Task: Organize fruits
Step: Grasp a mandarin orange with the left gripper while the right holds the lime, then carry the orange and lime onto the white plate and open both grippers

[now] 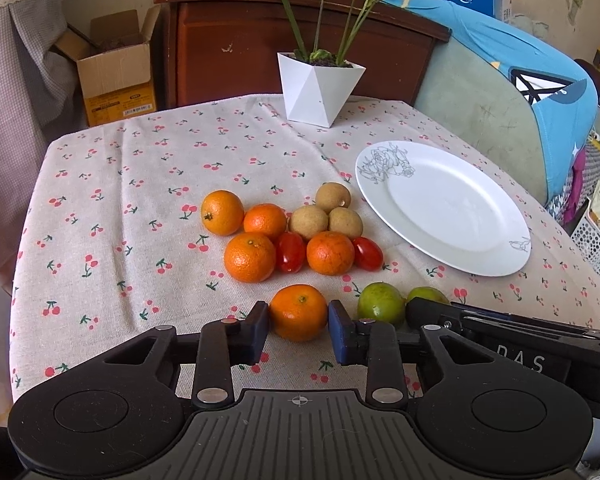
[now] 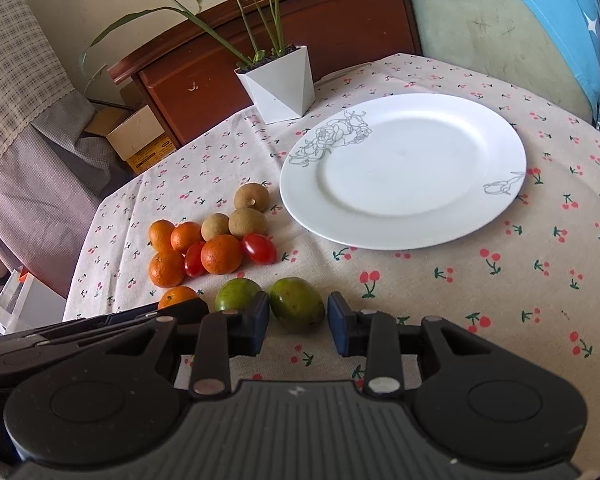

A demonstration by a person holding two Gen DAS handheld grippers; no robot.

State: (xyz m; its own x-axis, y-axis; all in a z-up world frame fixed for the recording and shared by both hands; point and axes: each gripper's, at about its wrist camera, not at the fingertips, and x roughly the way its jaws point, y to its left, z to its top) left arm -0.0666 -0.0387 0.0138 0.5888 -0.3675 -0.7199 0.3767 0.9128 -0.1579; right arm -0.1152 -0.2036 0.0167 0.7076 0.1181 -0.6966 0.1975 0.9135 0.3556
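Note:
My left gripper point(image 1: 298, 330) is open around a small orange point(image 1: 298, 312) on the cherry-print cloth, its pads close on both sides. My right gripper point(image 2: 298, 326) is open around a green fruit point(image 2: 297, 304), with a gap on its right side. A second green fruit point(image 2: 236, 294) lies just left of it and also shows in the left wrist view point(image 1: 381, 305). Farther back lies a cluster of several oranges point(image 1: 249, 257), two cherry tomatoes point(image 1: 290, 252) and three brown longans point(image 1: 309, 221). An empty white plate point(image 1: 444, 206) point(image 2: 404, 168) sits to the right.
A white faceted plant pot point(image 1: 318, 88) stands at the table's back edge. Behind it is a wooden cabinet point(image 1: 284, 40). A cardboard box point(image 1: 116, 68) sits on the floor at left. A green chair with blue cloth point(image 1: 500, 92) is at right.

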